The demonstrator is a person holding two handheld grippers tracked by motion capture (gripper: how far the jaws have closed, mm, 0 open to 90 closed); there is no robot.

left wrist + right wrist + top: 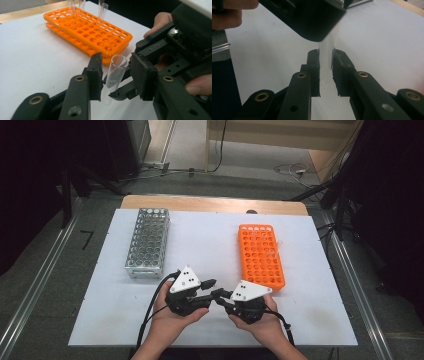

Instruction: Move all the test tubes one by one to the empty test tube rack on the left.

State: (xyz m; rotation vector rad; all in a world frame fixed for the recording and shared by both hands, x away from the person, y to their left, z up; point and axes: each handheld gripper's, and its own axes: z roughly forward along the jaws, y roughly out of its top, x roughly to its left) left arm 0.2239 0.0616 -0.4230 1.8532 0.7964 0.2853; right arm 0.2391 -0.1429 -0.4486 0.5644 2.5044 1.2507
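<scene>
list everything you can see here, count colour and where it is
test tube: one in hand, clear glass, open end up, between the fingers of both grippers
other test tubes: a few, exact count unclear, clear, standing in the far end of the orange rack
orange rack: one, orange plastic, right part of the table
metal rack: one, silver grey, left part of the table
table: one, white top with a wooden far edge
left gripper: one, black with a grey plate, near middle, fingers around the tube
right gripper: one, black with a grey plate, shut on the tube
hands: two, near edge, one per gripper
</scene>
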